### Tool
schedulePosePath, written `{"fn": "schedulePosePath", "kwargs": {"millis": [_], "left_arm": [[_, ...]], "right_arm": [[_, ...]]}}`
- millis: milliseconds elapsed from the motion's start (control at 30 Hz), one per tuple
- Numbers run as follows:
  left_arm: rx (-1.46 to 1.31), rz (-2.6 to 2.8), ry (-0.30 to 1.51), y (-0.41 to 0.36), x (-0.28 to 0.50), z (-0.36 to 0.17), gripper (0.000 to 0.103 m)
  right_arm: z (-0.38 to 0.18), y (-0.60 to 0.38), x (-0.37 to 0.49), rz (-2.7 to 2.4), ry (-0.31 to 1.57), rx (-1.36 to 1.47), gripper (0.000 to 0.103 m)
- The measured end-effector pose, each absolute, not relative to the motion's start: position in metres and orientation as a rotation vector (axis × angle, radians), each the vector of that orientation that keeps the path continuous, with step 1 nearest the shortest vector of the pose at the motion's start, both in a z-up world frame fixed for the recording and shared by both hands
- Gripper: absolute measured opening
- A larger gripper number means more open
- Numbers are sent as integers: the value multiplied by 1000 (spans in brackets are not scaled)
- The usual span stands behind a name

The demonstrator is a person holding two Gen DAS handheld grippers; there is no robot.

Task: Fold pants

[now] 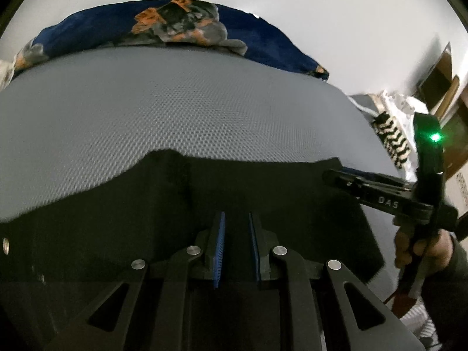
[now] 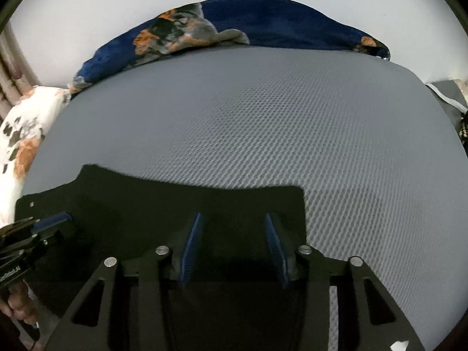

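On the bed, a grey textured mattress cover (image 1: 181, 111) fills most of both views, with a navy floral blanket (image 1: 181, 26) bunched along its far edge and a white floral pillow (image 2: 20, 134) at the far left corner in the right wrist view. The black pants (image 1: 263, 204) lie flat on the near part of the mattress, their far edge uneven, higher on one side.

The left gripper (image 1: 237, 248) hovers over the dark fabric with its blue-padded fingers (image 1: 220, 245) set a narrow gap apart, nothing between them. The right gripper (image 2: 234, 248) sits near the pants' right edge, its fingers (image 2: 190, 248) spread wider, also holding nothing. A green light (image 1: 435, 137) glows on the right gripper's body in the left wrist view.
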State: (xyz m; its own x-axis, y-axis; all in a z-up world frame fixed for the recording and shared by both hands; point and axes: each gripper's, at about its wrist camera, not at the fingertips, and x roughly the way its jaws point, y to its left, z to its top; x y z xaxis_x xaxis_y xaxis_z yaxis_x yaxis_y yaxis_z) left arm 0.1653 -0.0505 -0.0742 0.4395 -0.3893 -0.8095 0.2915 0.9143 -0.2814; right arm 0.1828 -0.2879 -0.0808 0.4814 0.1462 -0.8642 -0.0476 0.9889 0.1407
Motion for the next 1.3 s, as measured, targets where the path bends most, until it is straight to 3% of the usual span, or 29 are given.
{"fn": "schedulePosePath", "kwargs": {"millis": [333,867,1133,1300], "left_arm": [[-118,-379,1100,-46,190,-101,17],[-198,-325,1167,29,101,-78,18],[-263,-194,1054,112,73,-27,37],[-316,-123,1056,165,68,-18,48]], "right_arm": [[-87,-286,186,122,1080,74,38],[-89,-252,90,248,1173,70,44],[-91,-190,76,397,1208,94,44],[-91,-141,74,512,1233,68,49]]}}
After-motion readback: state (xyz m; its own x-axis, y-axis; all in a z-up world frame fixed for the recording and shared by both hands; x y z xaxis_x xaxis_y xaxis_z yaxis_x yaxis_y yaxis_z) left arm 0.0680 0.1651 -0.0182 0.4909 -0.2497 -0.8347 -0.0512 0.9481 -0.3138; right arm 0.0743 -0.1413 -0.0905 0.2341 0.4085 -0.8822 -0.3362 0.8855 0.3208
